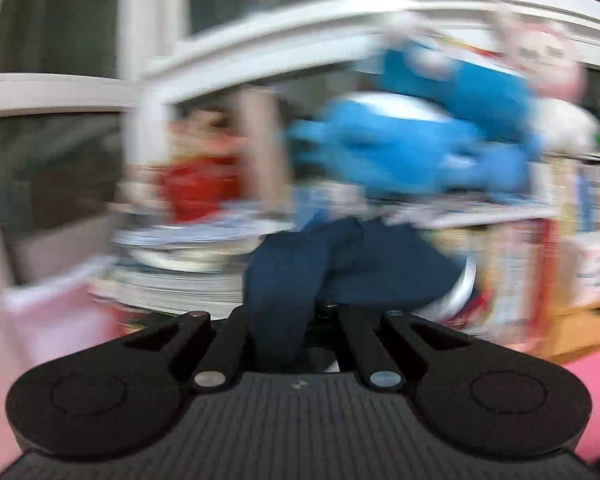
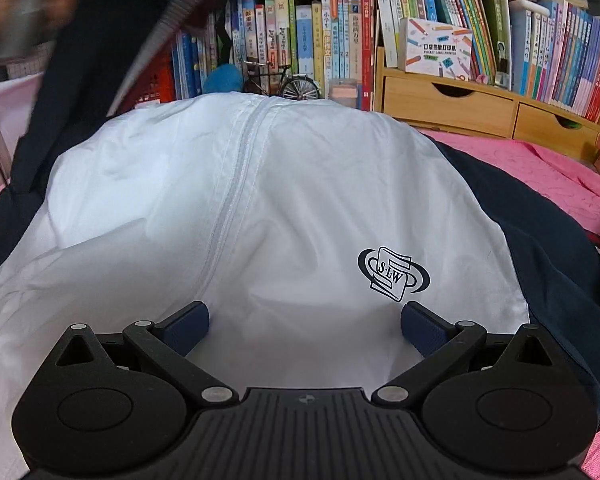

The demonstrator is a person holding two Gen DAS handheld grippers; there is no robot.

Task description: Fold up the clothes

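Jacket [image 2: 284, 208], navy with a white zip-front panel and an "S·L·W" crest [image 2: 394, 274], spread front-up on the pink bedspread [image 2: 556, 176]. Nearest, just this side of the crest: right gripper [image 2: 305, 326], blue pads [image 2: 422, 330] standing wide apart over the white panel, nothing between them, not pressing the cloth as far as can be told. Left of the zip [image 2: 236, 184]: navy sleeve [image 2: 80, 92] with its grey ribbed cuff [image 2: 188, 12] lifted off the bedspread and slanting up toward the upper left corner. In the blurred left-wrist view: left gripper [image 1: 288, 312] closed tight on a bunch of that navy fabric [image 1: 340, 264], carried in the air. Beyond the jacket: toy bicycle [image 2: 284, 80], rows of books [image 2: 320, 36], wooden drawer unit [image 2: 480, 104], blue plush toy [image 1: 412, 136] on top. Judged early in the fold: one sleeve just picked up for bringing across the white front; other sleeve, sides and bottom hem all still unfolded.
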